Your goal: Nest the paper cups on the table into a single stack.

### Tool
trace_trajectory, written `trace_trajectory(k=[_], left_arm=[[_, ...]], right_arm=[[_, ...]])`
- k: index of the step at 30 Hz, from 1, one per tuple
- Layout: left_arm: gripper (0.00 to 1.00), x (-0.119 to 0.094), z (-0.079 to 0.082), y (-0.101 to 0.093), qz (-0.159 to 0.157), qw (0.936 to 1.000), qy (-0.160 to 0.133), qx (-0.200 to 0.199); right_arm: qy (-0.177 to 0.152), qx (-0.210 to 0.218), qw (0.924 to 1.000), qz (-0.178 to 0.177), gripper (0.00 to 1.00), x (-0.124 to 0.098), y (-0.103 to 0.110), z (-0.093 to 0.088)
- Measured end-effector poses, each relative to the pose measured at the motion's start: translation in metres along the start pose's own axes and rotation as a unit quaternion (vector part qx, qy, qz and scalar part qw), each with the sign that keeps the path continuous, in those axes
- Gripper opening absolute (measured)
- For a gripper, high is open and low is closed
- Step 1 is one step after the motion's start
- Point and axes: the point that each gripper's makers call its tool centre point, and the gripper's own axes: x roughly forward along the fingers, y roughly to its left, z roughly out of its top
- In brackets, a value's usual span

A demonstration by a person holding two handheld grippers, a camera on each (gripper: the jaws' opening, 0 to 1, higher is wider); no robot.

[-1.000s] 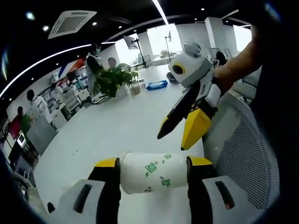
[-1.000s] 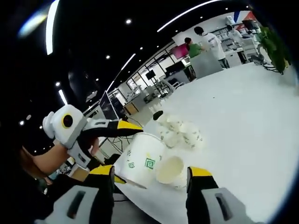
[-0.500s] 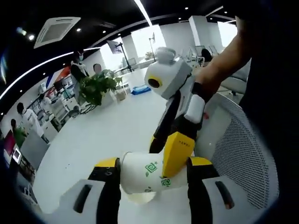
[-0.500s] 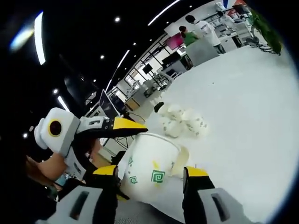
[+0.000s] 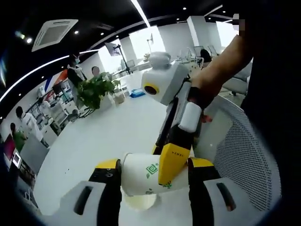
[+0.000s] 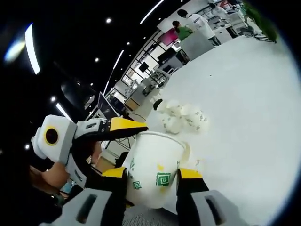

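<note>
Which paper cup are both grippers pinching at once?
The big green-patterned paper cup sits between the right gripper jaws and the left gripper jaws. The other cups lie loose in a heap on the white table, untouched.

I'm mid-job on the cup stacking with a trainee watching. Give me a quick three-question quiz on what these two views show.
1. True or false: the left gripper has a cup between its jaws.
2. In the right gripper view, where are the loose cups? A) on the white table, beyond the jaws; B) on a chair seat; C) inside a box.
3. Fill in: the square print on the cup is ___ in colour.

Key: 1 true; 2 A; 3 green.
</note>
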Motion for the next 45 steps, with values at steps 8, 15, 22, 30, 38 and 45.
trace_trajectory(k=[8, 15, 22, 30, 38, 45], left_arm=[[0.56, 0.0, 0.0, 0.001, 0.003, 1.0, 0.0, 0.0], [0.55, -0.006, 0.001, 0.001, -0.017, 0.9998, -0.001, -0.008], [0.56, -0.008, -0.003, 0.0, -0.029, 0.9995, 0.014, -0.003], [0.51, -0.013, 0.0, 0.003, -0.049, 0.9979, 0.007, -0.042], [0.4, -0.023, -0.009, 0.005, -0.072, 0.9946, 0.013, -0.074], [0.32, -0.03, -0.012, -0.005, -0.113, 0.9884, 0.014, -0.1]], right_arm=[[-0.002, -0.003, 1.0, -0.003, 0.39, 0.0, -0.002, 0.002], [-0.007, 0.002, 1.0, 0.006, 0.38, 0.001, -0.001, 0.002], [-0.015, 0.006, 0.9998, 0.009, 0.36, 0.0, -0.001, 0.003], [-0.017, -0.011, 0.9996, 0.022, 0.35, -0.001, 0.005, 0.003], [-0.017, -0.041, 0.9985, 0.033, 0.35, 0.0, 0.009, 0.0], [-0.01, -0.089, 0.9948, 0.048, 0.34, -0.002, 0.013, -0.006]])
